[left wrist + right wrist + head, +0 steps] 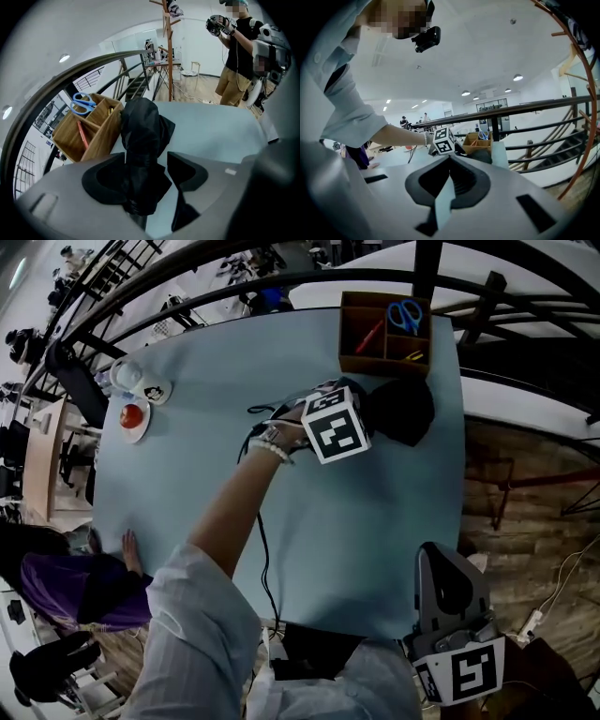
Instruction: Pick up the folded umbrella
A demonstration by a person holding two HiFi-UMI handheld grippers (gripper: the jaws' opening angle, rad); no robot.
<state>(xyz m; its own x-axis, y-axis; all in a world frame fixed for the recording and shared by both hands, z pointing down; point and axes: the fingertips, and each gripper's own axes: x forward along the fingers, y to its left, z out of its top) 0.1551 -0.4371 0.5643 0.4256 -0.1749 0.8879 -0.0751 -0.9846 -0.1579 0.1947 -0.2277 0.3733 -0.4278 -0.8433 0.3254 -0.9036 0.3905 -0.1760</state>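
**Left jaws spread astride the folded umbrella; right gripper held off the desk**

The folded umbrella (410, 409), black, is seen lying on the pale blue desk (328, 521) towards 1 o'clock in the head view. It sits just at 6 o'clock of a wooden organiser (375, 365). Blue scissors (405, 315) and a red pen (370, 337) are noted in the organiser's compartments.

The left gripper (150, 174) is pointed steeply down over the umbrella. Its jaws are spread, and the bundled fabric is seen between them in the left gripper view. The fabric lies against the 9 o'clock jaw, while a strip of desk is visible beside the 3 o'clock jaw, so no pinch is recorded. In the head view its marker cube (335, 425) is placed at 9 o'clock of the umbrella.

The right gripper (444, 190) is held at 5 o'clock in the head view, beyond the desk's near edge and well apart from the umbrella. Its jaws are parted by a narrow gap and nothing is between them.

A small plate (141, 433) bearing a red object is noted at 9 o'clock on the desk, with a white cup (126, 374) just at its 12 o'clock. A black cable (265, 563) is trailed along the desk towards 6 o'clock.
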